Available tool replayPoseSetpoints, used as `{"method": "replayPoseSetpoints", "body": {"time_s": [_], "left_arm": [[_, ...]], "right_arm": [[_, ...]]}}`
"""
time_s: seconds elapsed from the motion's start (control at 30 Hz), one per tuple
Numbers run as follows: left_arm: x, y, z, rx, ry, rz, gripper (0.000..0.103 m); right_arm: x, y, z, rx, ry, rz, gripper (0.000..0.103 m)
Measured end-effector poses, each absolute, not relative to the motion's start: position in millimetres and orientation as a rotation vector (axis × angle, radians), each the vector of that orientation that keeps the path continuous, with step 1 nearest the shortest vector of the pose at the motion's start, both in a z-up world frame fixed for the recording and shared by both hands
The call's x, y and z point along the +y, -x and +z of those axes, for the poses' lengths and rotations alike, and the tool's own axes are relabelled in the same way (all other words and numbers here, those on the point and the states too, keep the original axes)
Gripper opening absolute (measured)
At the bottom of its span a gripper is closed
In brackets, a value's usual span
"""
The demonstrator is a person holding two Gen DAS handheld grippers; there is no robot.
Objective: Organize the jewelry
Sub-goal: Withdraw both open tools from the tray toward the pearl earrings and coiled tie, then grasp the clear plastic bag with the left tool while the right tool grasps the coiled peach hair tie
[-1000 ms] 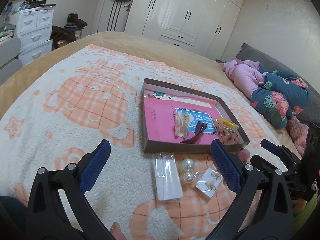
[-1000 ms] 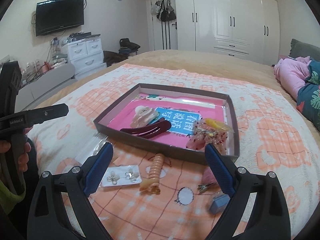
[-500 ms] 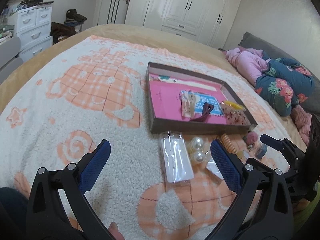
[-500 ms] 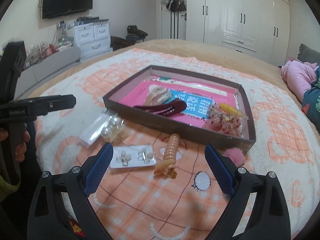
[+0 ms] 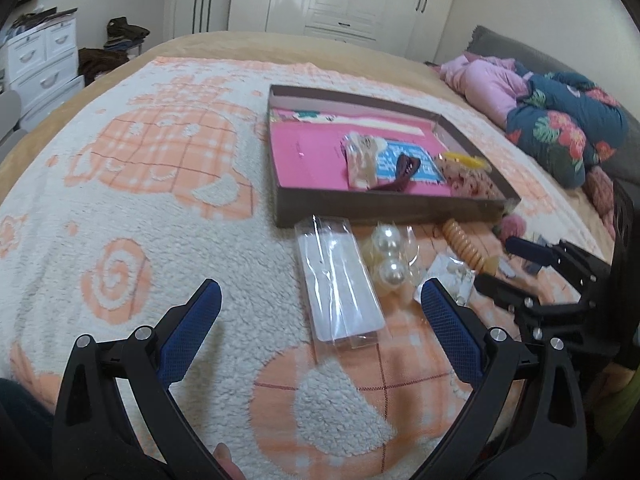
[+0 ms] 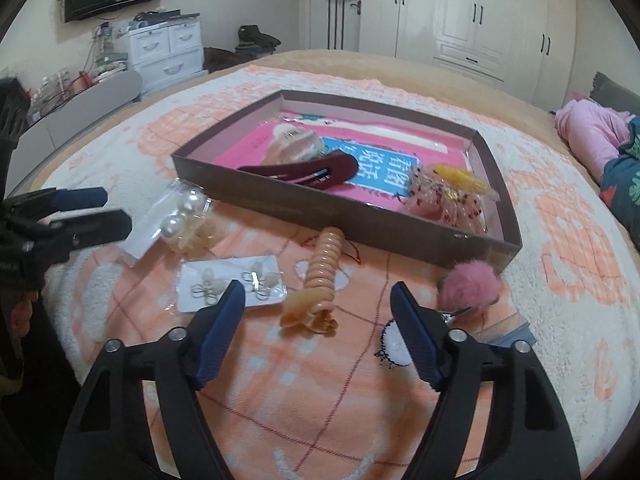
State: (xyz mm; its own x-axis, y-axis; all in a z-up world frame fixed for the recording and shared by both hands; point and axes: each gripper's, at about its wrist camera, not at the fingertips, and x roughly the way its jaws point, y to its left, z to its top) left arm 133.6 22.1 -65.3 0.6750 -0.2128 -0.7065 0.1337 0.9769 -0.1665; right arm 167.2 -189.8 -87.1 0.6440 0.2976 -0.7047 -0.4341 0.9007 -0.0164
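A shallow brown box [image 5: 384, 205] [image 6: 280, 184] with a pink floor lies on the bed blanket and holds several hair clips. In front of it lie a clear plastic sleeve [image 5: 338, 280], a pearl earring pack [image 5: 386, 258] [image 6: 182, 216], an earring card [image 6: 232, 282], an orange claw clip [image 6: 320, 280] [image 5: 466, 246] and a pink pom-pom clip [image 6: 472, 284]. My left gripper [image 5: 320, 300] is open and empty, just short of the sleeve. My right gripper [image 6: 318, 296] is open and empty, its fingers on either side of the near end of the orange claw clip.
A small bagged blue item [image 6: 512, 330] lies right of the right gripper. Folded pink and floral clothes [image 5: 556, 120] lie at the bed's right side. White drawers [image 6: 164, 54] and wardrobes [image 6: 480, 12] stand beyond the bed.
Both grippers have moved forward and lower toward the items in front of the box. The right gripper now brackets the orange claw clip. Both stayed open.
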Motion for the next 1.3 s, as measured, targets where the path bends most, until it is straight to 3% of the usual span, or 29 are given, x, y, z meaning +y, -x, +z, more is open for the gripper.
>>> {"method": "replayPoseSetpoints", "body": {"time_s": [0.37,0.47,0.57,0.67,0.77,1.3], "left_arm": [[9,-141,-79,0.849,0.056,-0.231,0.082],[11,-143,-82,0.854,0.064,-0.224,0.073],[13,-145,-84,0.862,0.073,-0.219,0.066],[13,-146,-85,0.872,0.069,-0.219,0.053],[13,-146,-86,0.879,0.060,-0.218,0.032],[26,-128,-55,0.786,0.105,-0.211,0.031]], "right_arm": [[-198,-185,-101,0.820,0.158,0.373,0.049],[-197,-188,-104,0.823,0.160,0.374,0.045],[-192,-188,-106,0.816,0.176,0.398,0.030],[-189,-188,-105,0.811,0.182,0.411,0.026],[-191,-185,-103,0.802,0.180,0.417,0.025],[-199,-159,-75,0.727,0.117,0.508,0.025]]}}
